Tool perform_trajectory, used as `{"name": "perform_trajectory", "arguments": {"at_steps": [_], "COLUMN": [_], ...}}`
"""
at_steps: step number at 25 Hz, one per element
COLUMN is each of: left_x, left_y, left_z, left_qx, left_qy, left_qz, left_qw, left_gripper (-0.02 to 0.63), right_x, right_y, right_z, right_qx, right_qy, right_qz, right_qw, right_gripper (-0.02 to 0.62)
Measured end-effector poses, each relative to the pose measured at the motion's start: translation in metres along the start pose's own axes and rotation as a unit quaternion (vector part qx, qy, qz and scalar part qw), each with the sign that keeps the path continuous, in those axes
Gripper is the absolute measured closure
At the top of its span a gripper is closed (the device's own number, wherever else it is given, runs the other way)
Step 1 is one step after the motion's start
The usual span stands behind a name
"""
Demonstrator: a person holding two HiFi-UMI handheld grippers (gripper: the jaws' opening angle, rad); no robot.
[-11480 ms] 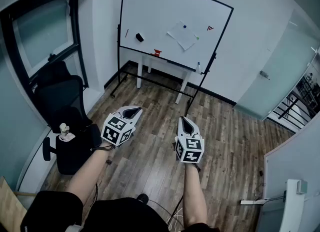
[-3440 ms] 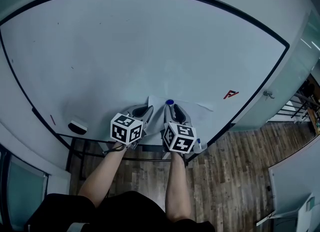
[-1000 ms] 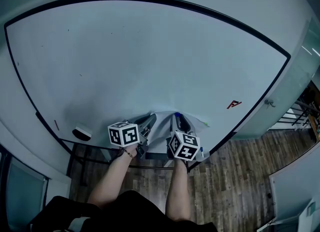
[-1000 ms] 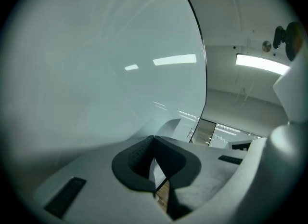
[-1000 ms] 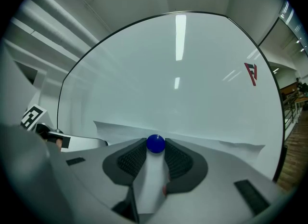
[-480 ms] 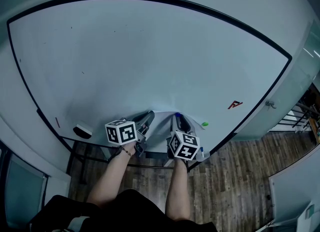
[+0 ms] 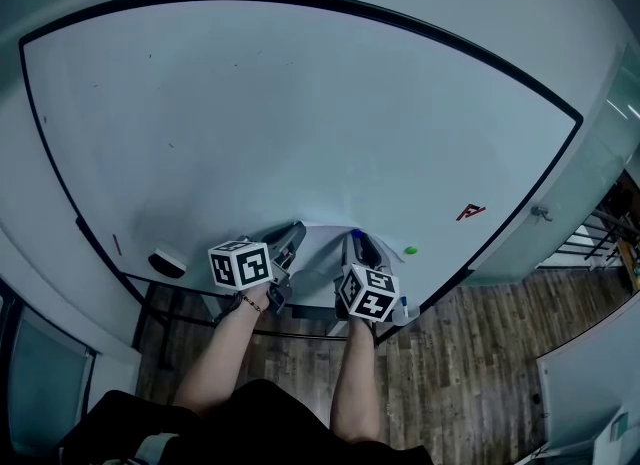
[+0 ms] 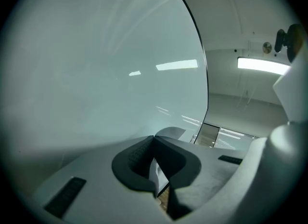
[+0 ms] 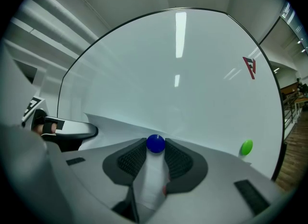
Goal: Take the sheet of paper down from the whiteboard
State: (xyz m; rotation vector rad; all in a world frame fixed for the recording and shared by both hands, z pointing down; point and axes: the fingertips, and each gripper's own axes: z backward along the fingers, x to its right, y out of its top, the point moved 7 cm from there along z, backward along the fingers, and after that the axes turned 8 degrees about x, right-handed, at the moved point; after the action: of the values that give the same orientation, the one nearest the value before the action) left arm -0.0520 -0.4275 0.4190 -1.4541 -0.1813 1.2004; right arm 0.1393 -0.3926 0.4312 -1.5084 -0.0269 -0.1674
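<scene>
Sheet of paper (image 7: pixel 322 241), low on the whiteboard (image 7: pixel 300 103), spanning my two grippers. Its corner has just slipped free of the green magnet (image 9: pixel 246 147), now bare, right of the right gripper (image 9: pixel 155 156); left gripper (image 8: pixel 154 163) pinches the sheet's edge; right jaws squeeze the blue magnet (image 9: pixel 155 143), which I judge the last fastening.

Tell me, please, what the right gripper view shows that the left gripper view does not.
Only the right gripper view shows the blue magnet held between the jaws of the right tool, the green magnet and the red mark. Only the left gripper view shows the jaws of the left tool closed on an edge of the sheet of paper, plus a ceiling light. Both show the whiteboard, its black frame and the sheet.
</scene>
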Motion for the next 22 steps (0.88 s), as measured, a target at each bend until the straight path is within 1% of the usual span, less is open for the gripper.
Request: {"name": "perform_trajectory", "arguments": {"at_steps": [8,22], "left_x": [-0.007,-0.021], "left_y": [0.003,0.013], "left_z": [0.01,0.026], "left_qx": [0.005,0.02], "left_qy": [0.014,0.041], "left_qz": [-0.005,-0.008], "left_qw": [0.9999,0.9989], "left_gripper": [0.584,0.584], "right_x": [-0.006,-0.008], "right_y": [-0.003,-0.005], "right_z": [-0.001,-0.001], "right_qx": [-0.008,-0.013], "right_qy": [0.005,-0.001], "right_qz": [0.013,0.02], "right_qw": [1.0,1.0], "right_gripper": [0.468,0.468]}}
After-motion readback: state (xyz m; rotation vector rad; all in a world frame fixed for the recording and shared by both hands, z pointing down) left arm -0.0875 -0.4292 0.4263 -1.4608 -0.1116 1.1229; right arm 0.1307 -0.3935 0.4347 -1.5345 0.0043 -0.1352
